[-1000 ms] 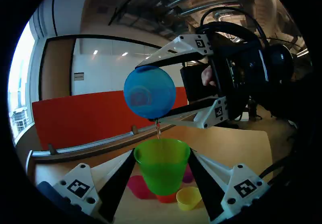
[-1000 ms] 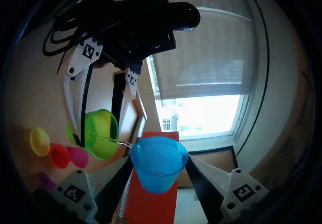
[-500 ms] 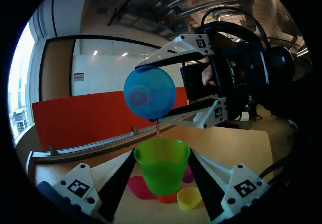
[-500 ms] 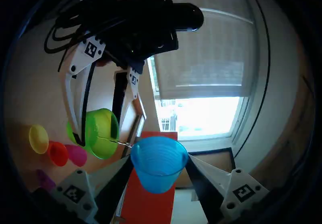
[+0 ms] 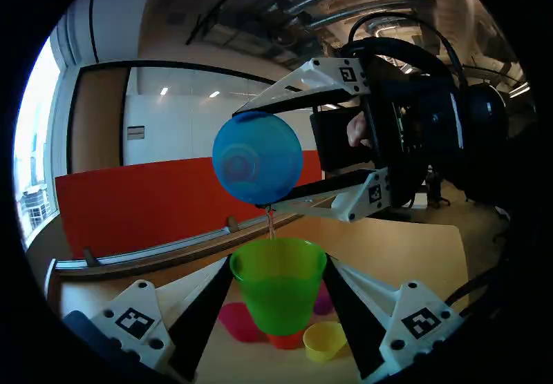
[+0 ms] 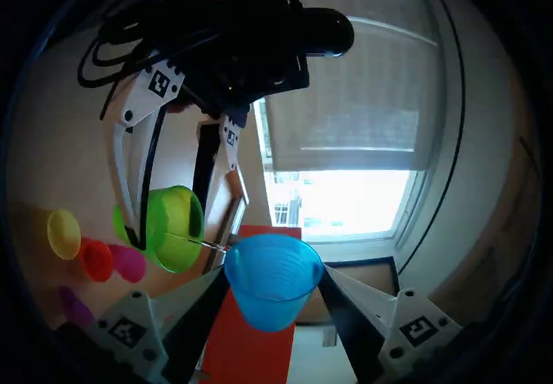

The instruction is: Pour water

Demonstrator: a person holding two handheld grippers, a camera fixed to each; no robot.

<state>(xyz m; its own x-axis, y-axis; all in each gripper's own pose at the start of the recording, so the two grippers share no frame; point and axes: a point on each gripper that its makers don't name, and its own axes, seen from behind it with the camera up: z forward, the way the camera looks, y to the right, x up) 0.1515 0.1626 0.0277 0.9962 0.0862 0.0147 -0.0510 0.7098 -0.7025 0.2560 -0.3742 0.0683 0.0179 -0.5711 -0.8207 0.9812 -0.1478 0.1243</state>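
I find the left tool clamped on a translucent green plastic cup, both fingers against its sides. The cup is upright, over the wooden table. The right tool is clamped on a translucent blue plastic cup, which is tipped with its rim just above the green cup. A thin stream of water runs from the blue rim into the green cup. On the table sit a small yellow cup, a small red cup and a small pink cup, close together.
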